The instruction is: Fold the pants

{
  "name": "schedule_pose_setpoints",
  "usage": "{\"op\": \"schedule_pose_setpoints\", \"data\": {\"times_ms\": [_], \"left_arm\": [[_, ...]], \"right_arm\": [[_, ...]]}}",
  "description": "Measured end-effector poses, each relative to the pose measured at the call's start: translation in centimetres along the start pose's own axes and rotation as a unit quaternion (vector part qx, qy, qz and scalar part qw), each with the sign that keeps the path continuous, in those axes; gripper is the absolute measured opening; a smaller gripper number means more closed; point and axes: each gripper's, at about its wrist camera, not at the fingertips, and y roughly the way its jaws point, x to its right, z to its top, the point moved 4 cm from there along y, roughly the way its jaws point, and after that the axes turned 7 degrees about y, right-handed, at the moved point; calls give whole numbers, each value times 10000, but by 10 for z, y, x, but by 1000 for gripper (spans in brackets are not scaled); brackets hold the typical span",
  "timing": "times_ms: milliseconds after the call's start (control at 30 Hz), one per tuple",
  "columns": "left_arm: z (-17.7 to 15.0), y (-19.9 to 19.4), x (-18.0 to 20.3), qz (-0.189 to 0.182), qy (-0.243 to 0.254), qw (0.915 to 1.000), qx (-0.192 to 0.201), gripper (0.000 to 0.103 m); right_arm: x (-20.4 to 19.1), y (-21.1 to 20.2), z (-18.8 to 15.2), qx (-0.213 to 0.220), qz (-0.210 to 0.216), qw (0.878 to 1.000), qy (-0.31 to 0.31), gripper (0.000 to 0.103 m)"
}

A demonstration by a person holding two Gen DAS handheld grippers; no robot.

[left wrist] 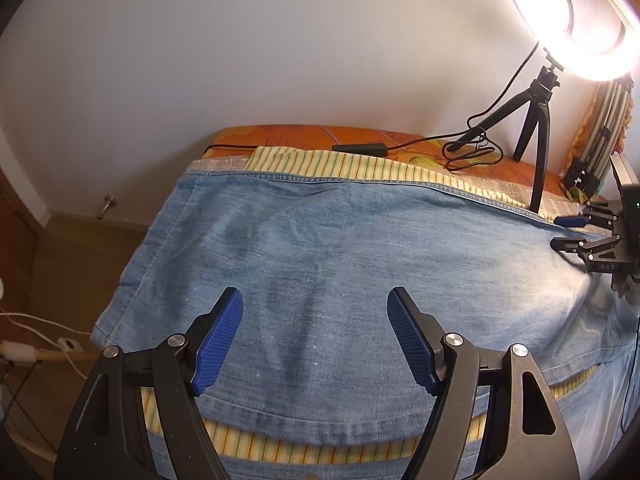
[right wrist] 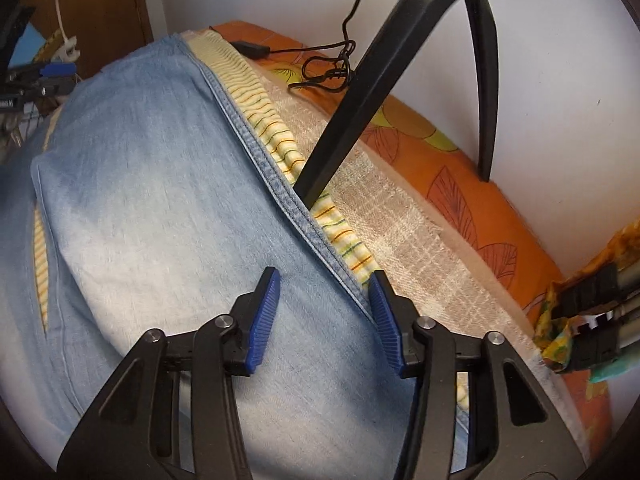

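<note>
Both my claws hang released: the left gripper over the jeans spread beneath it, the right gripper straddling their far seam. Just ahead stands the tripod leg; lifting that edge carelessly could topple it, I judge.

Light-blue denim pants lie flat, folded over themselves, on a yellow striped cloth.

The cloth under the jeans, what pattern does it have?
Pale yellow cloth with thin green and orange stripes, clearest in the right wrist view.
</note>
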Motion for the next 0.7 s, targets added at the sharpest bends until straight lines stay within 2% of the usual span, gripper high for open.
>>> {"op": "schedule_pose_setpoints", "data": {"times_ms": [33,67,100,233,333,467,600,700], "left_arm": [[0,1,0,4,-10,10000,-13,75],[0,2,0,8,-12,10000,-19,75],[0,3,-1,12,-13,10000,-22,75],[5,-1,-5,-34,-122,9999,16,75],[9,-3,-18,-292,-516,9982,0,79],[13,-2,-37,-578,-1035,9929,-94,79],[14,7,-42,-968,-1434,9844,-321,79],[18,17,-41,-968,-1551,9820,-467,79]], "right_arm": [[-1,-1,-1,28,-99,9999,-22,23],[-5,-2,-2,31,-295,9995,-145,9],[-7,-4,-3,37,-356,9992,-200,7],[-23,-33,-4,330,-523,9977,-268,4],[-35,-70,-7,675,-398,9968,-160,4],[-63,-113,-26,873,-83,9959,-230,4],[-99,-133,-58,723,349,9957,-471,4],[-120,-134,-80,436,692,9946,-633,4]]}}
